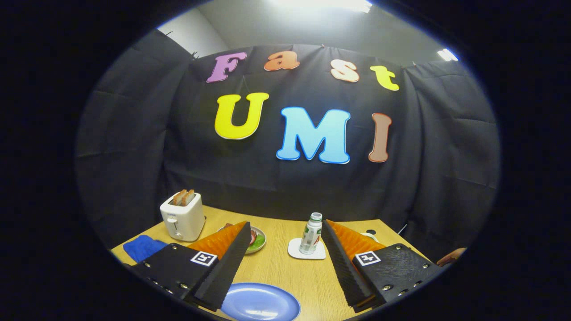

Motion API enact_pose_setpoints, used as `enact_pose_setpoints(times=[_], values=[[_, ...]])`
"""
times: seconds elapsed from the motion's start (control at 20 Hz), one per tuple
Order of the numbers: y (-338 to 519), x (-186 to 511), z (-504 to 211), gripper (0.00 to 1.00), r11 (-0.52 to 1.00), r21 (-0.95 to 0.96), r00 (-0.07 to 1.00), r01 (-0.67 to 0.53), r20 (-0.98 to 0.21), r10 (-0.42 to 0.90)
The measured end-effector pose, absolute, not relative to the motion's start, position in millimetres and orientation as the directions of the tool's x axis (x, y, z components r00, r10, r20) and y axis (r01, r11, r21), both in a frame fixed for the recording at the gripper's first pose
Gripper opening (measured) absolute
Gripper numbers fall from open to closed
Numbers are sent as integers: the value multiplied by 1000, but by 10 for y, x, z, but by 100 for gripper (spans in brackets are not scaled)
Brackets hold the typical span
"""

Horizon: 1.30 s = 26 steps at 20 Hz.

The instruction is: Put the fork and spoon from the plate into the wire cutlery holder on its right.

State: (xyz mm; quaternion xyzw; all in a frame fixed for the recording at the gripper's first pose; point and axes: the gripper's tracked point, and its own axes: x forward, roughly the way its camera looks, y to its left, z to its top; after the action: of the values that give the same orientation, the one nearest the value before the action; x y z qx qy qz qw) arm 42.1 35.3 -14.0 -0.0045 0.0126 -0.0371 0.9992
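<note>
Gripper (285, 267) wide open, empty, above blue plate (261, 303); plate's visible part bare; locate cutlery before closing.

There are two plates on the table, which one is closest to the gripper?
The blue plate, bare and lying between the open gripper's fingers at their base. The other, a small plate with food, sits farther off beside the white toaster, partly behind one finger.

Bright ceiling lights (325, 4) overhead, dim dark backdrop, strong fisheye bending at edges, sharp focus
</note>
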Motion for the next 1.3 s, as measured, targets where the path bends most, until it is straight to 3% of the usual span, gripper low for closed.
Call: enact_pose_setpoints(times=[0.55,0.9,1.1,1.3], values=[[252,589,-344,97,997,21,984,70,-164,-65],[243,567,-355,97,994,30,980,103,-174,-96],[472,537,-403,97,997,21,986,76,-153,-72],[879,443,-459,97,999,31,989,-24,-144,28]])
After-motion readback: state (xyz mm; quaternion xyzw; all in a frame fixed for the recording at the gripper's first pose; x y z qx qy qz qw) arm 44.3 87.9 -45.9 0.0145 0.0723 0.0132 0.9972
